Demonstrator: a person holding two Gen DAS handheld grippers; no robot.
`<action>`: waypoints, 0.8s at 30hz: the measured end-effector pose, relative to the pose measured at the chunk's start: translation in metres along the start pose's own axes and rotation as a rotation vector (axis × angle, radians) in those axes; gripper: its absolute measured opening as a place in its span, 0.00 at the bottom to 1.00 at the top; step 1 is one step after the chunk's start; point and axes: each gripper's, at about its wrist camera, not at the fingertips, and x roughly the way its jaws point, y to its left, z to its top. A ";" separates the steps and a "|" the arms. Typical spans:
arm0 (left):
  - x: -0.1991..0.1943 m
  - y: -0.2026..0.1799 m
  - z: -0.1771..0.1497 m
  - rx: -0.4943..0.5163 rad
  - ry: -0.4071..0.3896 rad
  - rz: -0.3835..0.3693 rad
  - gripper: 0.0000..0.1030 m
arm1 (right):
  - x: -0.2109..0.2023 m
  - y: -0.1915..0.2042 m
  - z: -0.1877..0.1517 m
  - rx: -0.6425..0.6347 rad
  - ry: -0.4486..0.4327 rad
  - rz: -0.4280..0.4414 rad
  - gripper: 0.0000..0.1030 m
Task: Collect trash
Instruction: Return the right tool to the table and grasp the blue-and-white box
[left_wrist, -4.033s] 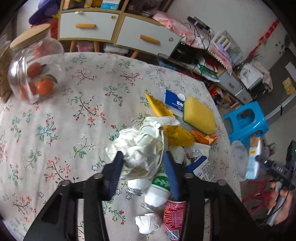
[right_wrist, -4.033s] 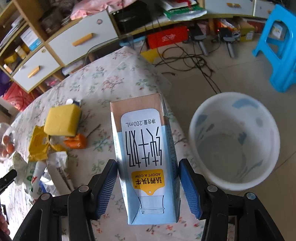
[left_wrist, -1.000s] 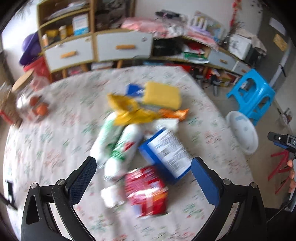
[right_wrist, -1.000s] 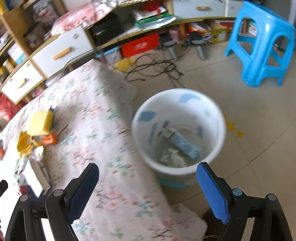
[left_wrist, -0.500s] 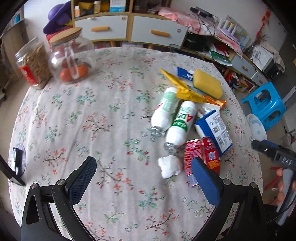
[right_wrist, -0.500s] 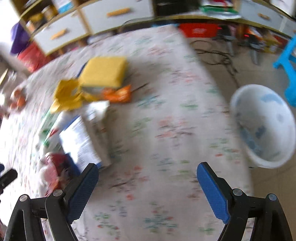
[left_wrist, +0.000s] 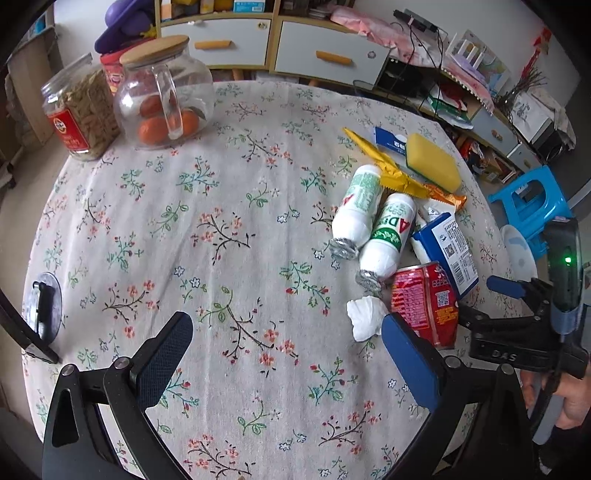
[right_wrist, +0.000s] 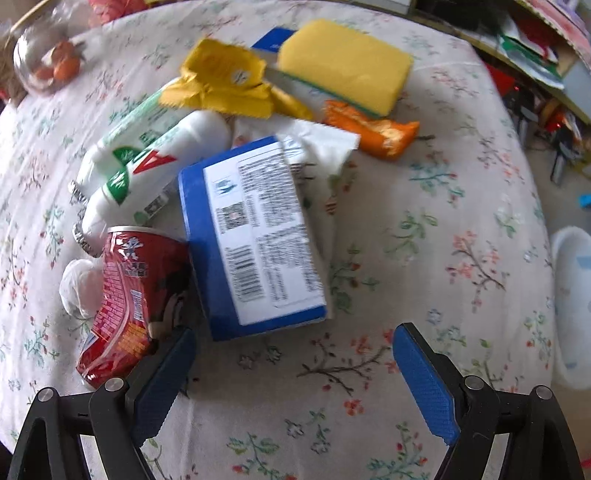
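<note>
Trash lies in a loose heap on the floral table (left_wrist: 229, 229), toward 3 o'clock in the left wrist view. Two white bottles (left_wrist: 373, 221) lie side by side, foil caps pointing toward 7 o'clock. Against them rests a blue carton (left_wrist: 448, 251), label up, with a dented red can (left_wrist: 424, 302) touching its near end. A white wad (left_wrist: 364, 317) sits just beside the can at its 9 o'clock. Beyond the bottles, toward 12 o'clock, a yellow wrapper (left_wrist: 384, 166) stretches across, with a yellow sponge (left_wrist: 432, 160) next to it and an orange wrapper (left_wrist: 445, 197) at the sponge's near edge.

Left gripper (left_wrist: 288, 362) hovers over bare cloth, fingers spread wide with nothing between them; its right finger (left_wrist: 410, 362) is near the wad and can. Right gripper (right_wrist: 291, 380) is likewise spread wide and empty, low over the cloth just short of the carton (right_wrist: 255, 236), which lies at its 12 o'clock. Its left finger (right_wrist: 162, 380) is just beside the can (right_wrist: 133, 299); whether they touch, I cannot tell.

In the right wrist view, a white bin (right_wrist: 572, 306) shows past the table edge at 3 o'clock. At 10 o'clock on the table in the left view stand a glass jar (left_wrist: 162, 92) holding orange fruit and a second jar (left_wrist: 79, 114) beside it.
</note>
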 end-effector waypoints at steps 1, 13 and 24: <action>0.000 0.000 0.000 0.001 0.002 0.001 1.00 | 0.002 0.002 0.001 -0.007 0.001 -0.003 0.87; 0.009 -0.019 0.003 -0.019 0.055 -0.074 1.00 | -0.002 -0.014 0.001 -0.013 0.005 0.049 0.24; 0.015 -0.023 0.008 -0.031 0.077 -0.096 1.00 | -0.002 0.001 0.003 -0.161 -0.031 -0.110 0.79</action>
